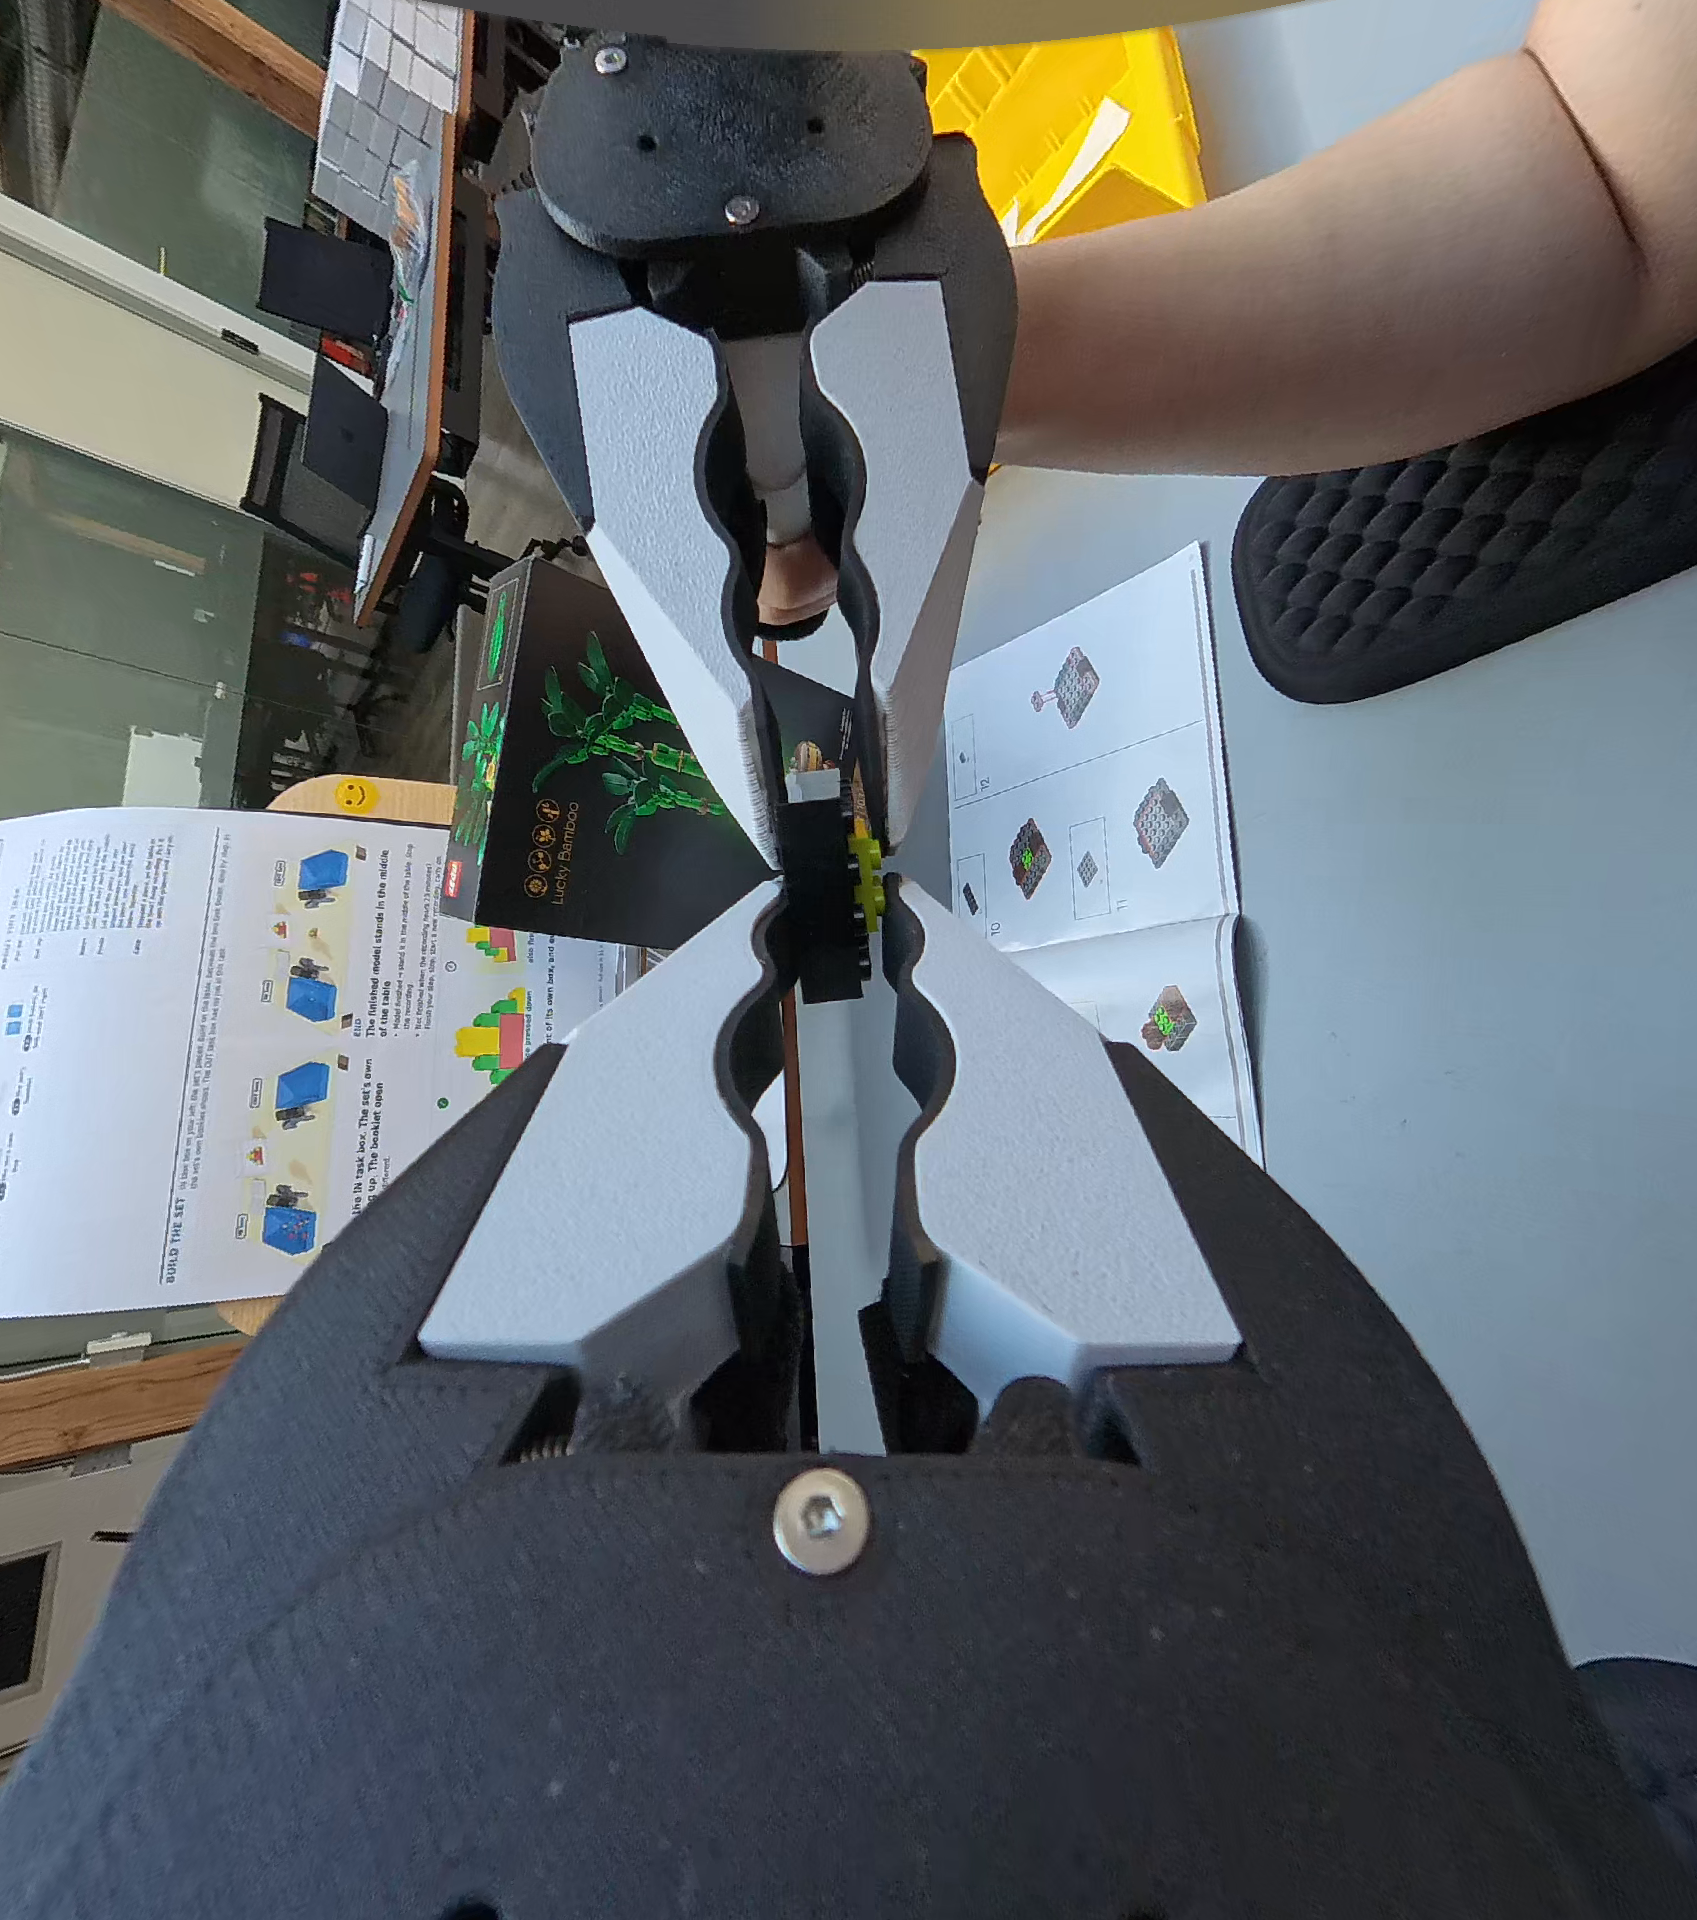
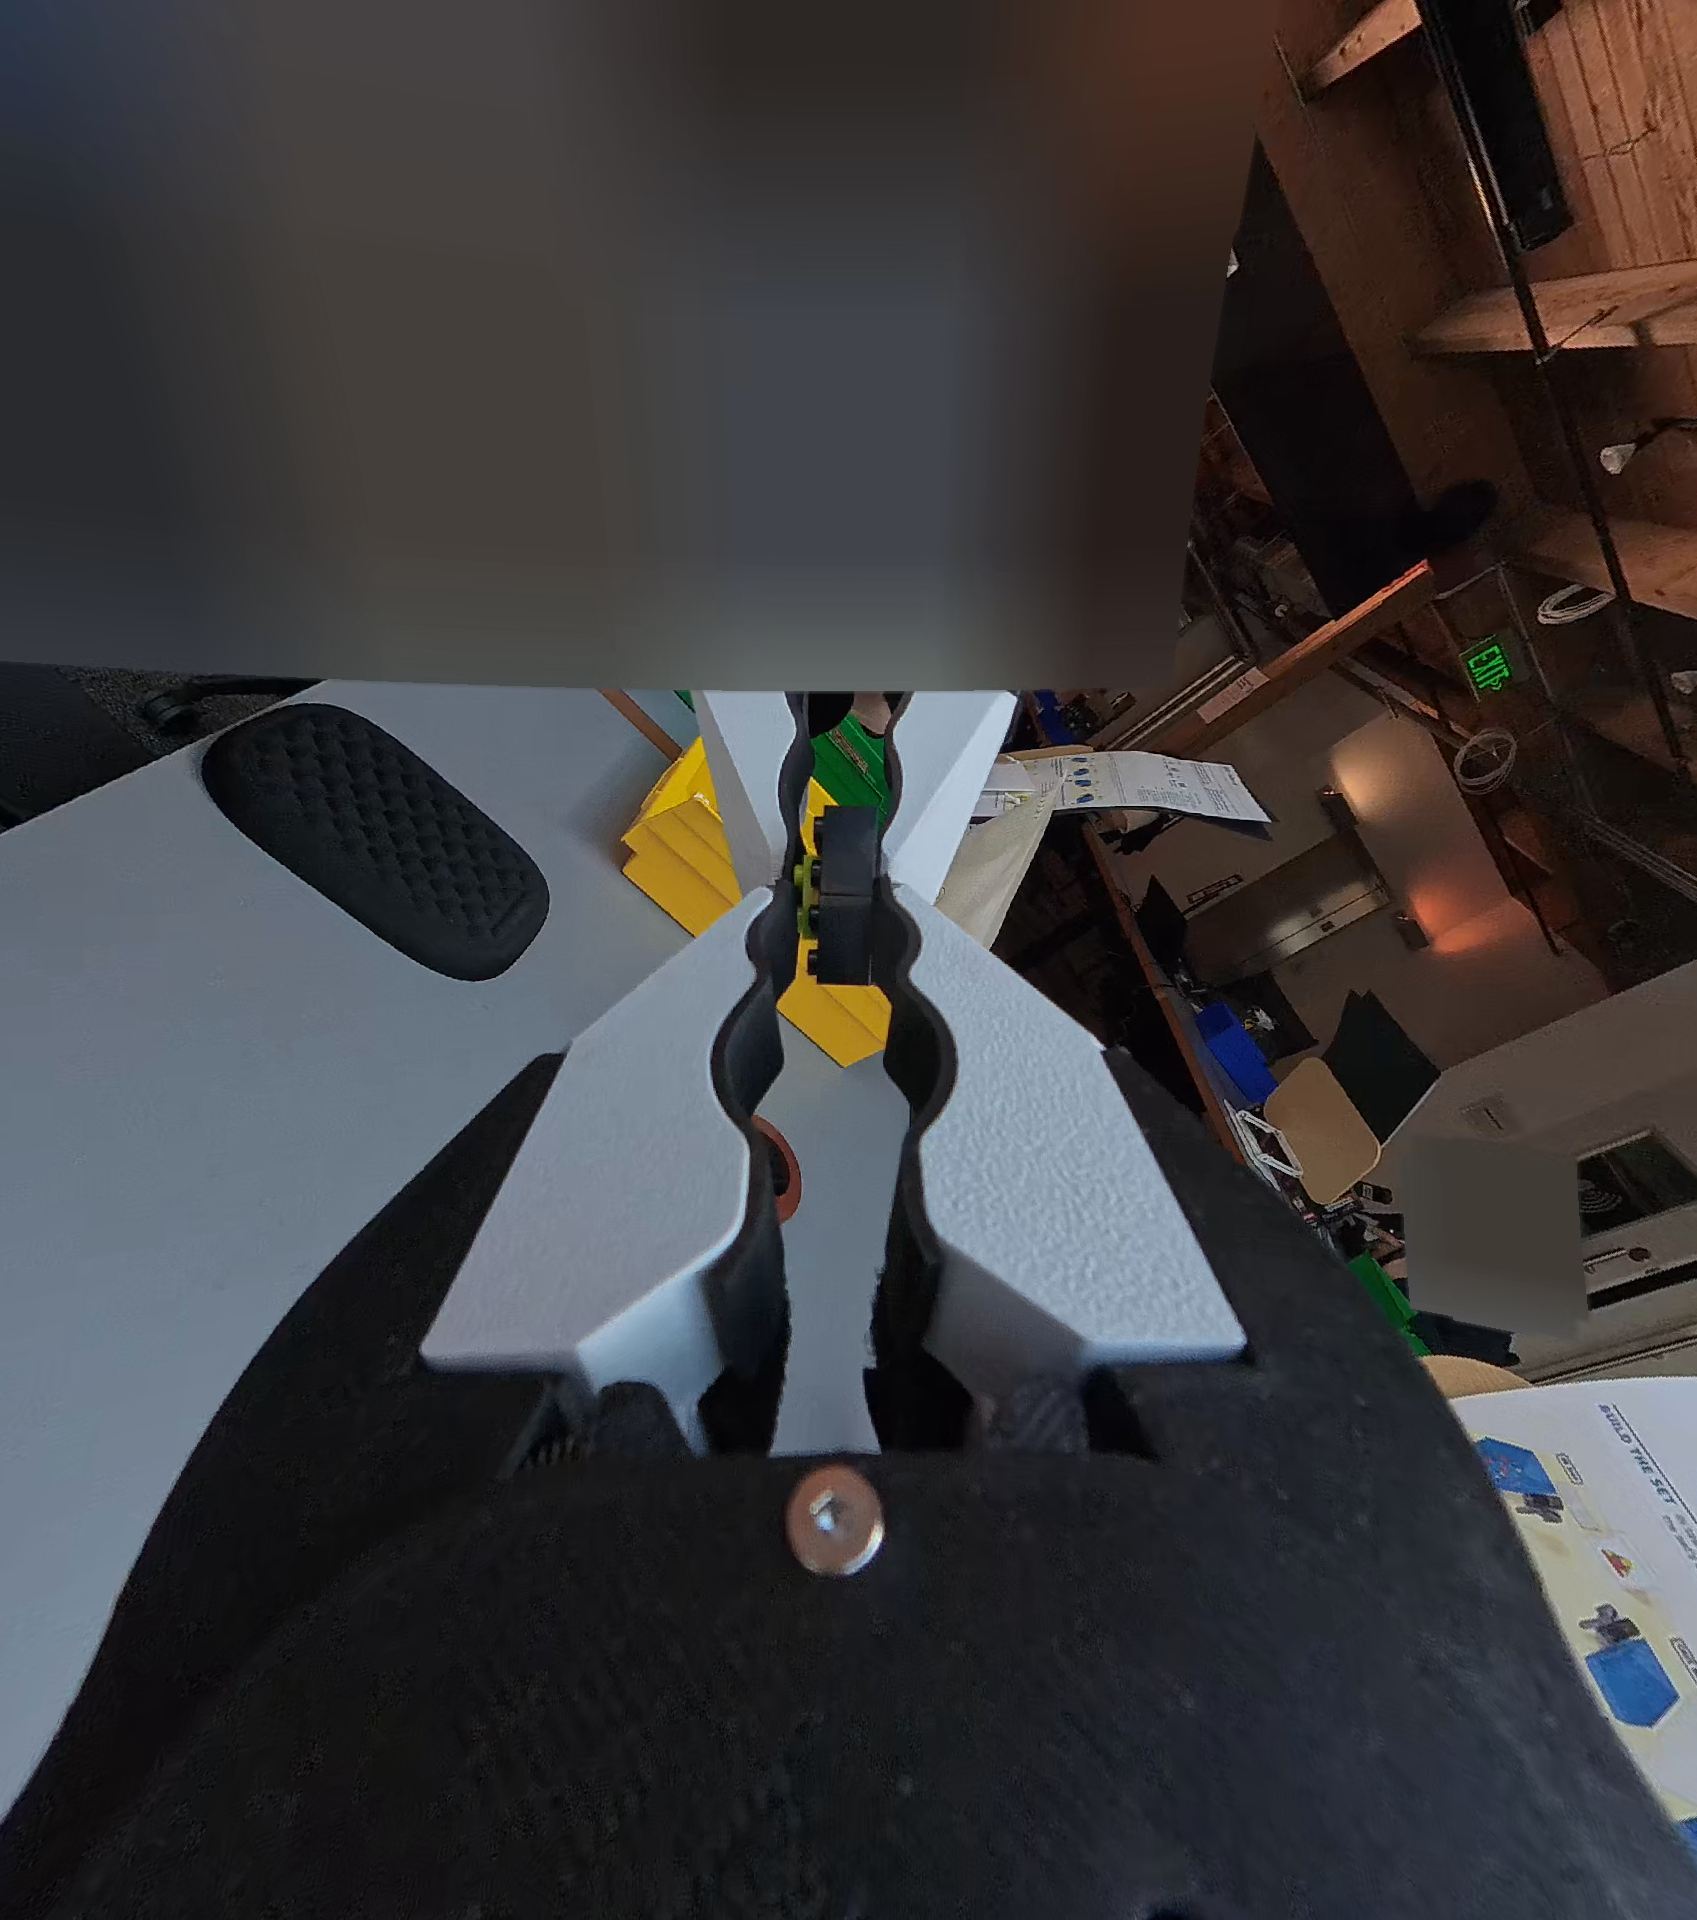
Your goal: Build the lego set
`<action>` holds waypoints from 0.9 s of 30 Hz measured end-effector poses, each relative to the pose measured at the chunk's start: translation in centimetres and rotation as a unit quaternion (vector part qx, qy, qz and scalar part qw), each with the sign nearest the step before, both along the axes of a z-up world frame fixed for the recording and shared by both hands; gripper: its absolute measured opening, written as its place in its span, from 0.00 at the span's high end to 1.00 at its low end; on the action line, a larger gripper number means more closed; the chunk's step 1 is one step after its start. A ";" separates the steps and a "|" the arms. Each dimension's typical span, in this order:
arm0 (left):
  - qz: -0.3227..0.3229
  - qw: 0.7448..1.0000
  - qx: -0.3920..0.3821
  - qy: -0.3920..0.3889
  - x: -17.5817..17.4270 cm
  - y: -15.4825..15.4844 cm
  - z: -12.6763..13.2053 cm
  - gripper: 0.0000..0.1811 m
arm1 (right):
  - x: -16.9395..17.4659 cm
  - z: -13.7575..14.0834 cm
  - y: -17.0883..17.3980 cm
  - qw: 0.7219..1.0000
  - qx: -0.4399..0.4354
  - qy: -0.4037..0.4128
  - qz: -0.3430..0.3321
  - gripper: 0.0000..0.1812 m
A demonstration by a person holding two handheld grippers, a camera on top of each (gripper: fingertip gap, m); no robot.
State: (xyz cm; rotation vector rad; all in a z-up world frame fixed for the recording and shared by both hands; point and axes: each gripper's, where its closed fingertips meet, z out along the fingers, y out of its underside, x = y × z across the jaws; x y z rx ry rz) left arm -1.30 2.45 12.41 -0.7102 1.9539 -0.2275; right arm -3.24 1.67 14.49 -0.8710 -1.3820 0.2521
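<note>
Left gripper (image 1: 828, 914) fingers close on a black brick assembly (image 1: 823, 904) with lime pieces (image 1: 865, 857) at frame centre. Right gripper (image 1: 818, 805) enters from the top, clamping the same assembly tip to tip. Behind lie the set box (image 1: 605, 769), an open booklet (image 1: 1093, 790) at right, and a grey table (image 1: 1498, 1039).

The left gripper (image 1: 828, 914) has a matt, grainy black plastic body, pale grey textured fingers (image 1: 636, 1132) and a shiny metal screw (image 1: 820, 1520). The small black brick assembly (image 1: 828, 904) looks like smooth glossy plastic. At right, the booklet (image 1: 1104, 790) is thin paper on a smooth matt grey table (image 1: 1498, 1143). The black pad (image 1: 1509, 561) is dimpled fabric.
</note>
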 end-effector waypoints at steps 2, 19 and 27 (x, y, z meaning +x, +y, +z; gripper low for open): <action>0.000 1.000 -0.002 -0.004 -0.1 0.0 0.1 0.93 | -0.2 0.1 0.0 1.000 0.004 0.001 -0.001 0.92; 0.004 1.000 -0.016 -0.021 -0.4 -0.7 0.4 0.93 | -0.2 0.1 -0.4 1.000 -0.017 -0.001 0.008 0.92; 0.005 0.992 -0.096 -0.084 0.0 -1.5 2.6 0.92 | 0.5 1.9 -1.0 0.991 -0.083 0.077 0.075 0.92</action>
